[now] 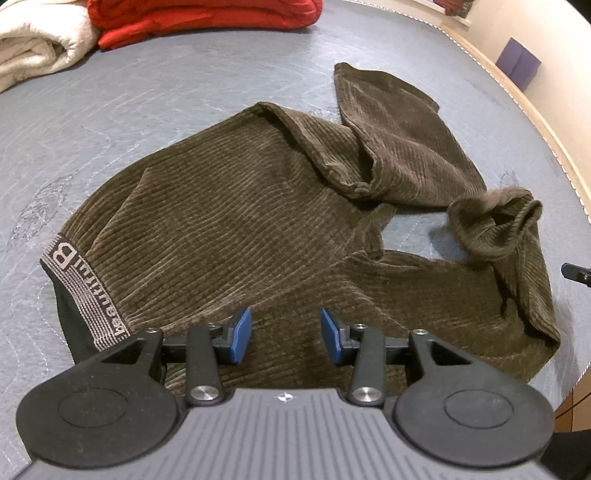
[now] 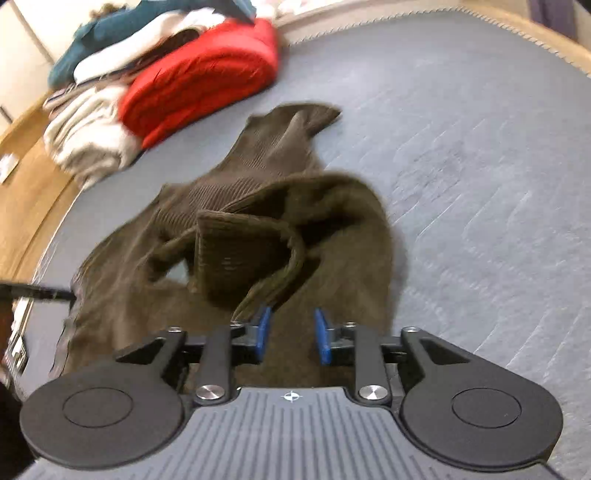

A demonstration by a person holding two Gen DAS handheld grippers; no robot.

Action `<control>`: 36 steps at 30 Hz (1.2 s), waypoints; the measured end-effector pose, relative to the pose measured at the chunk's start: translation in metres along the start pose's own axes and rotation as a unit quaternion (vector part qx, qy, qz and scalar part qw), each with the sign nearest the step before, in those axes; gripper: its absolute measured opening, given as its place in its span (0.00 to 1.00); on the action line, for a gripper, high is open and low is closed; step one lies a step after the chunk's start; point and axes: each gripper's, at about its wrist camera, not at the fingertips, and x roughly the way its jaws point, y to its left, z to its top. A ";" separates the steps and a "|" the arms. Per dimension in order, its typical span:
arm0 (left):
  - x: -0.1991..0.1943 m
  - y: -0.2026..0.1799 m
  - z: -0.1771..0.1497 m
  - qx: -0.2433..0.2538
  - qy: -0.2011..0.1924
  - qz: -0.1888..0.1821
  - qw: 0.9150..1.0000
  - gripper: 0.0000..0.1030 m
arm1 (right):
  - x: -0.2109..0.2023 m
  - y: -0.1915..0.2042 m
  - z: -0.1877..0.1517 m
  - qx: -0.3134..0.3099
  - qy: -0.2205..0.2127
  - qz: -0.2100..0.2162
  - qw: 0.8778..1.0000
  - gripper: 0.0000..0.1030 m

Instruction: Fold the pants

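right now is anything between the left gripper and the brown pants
Nothing visible is. The left gripper hangs directly over the brown pants, jaws apart with only corduroy showing between them. The red clothes lie far off on the bed.

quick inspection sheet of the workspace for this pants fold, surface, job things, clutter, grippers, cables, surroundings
surface: grey quilted mat, bare around the garment.
job's things: brown corduroy pants lying rumpled and unfolded; lettered waistband at the left, one leg end curled up, the other leg bent back.
clutter: folded red garment, cream towel and a mixed clothes pile at the far edge.
grippers: left gripper open above the pants, nothing between its pads; right gripper open over the pants, nothing clamped, picture blurred.
cables: nothing seen.
surroundings: wooden edge, pale wall, purple object.
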 end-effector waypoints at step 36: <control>-0.020 0.124 -0.043 -0.055 0.028 0.037 0.997 0.52 | -0.169 -0.151 -0.057 0.371 -0.253 -0.284 0.847 0.06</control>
